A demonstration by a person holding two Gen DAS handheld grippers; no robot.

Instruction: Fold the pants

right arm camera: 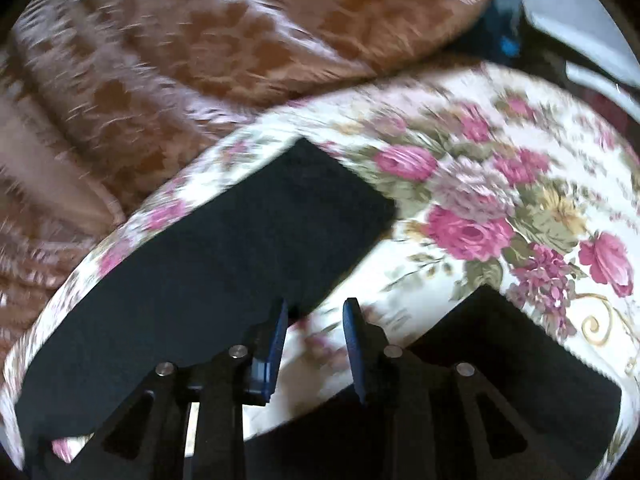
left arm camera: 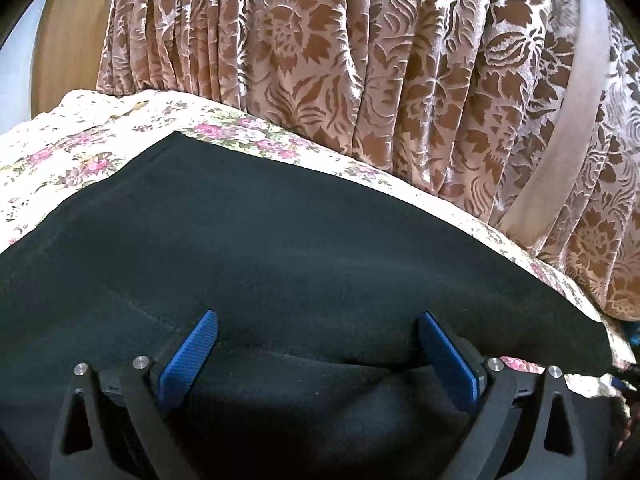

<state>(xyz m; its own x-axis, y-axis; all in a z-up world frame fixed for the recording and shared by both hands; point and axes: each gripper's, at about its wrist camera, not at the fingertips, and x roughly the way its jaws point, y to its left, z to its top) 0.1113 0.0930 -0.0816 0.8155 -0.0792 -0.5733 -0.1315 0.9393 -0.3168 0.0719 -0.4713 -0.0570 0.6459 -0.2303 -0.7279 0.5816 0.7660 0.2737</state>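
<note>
Floral bedspread (right arm camera: pixel 480 200) carries one black pants (left arm camera: pixel 280 240); both left tongs (left arm camera: pixel 318 326) and right tongs (right arm camera: pixel 316 316) gape empty.

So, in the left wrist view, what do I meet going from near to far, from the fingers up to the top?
Left gripper fingers → black pants → floral bedsheet → brown patterned curtain.

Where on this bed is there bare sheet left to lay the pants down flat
Right wrist view: bare floral sheet lies right of the pant leg, out to the bed's far edge. Left wrist view: a narrow strip of sheet between pants and curtain, wider at far left. The near side is covered.
</note>
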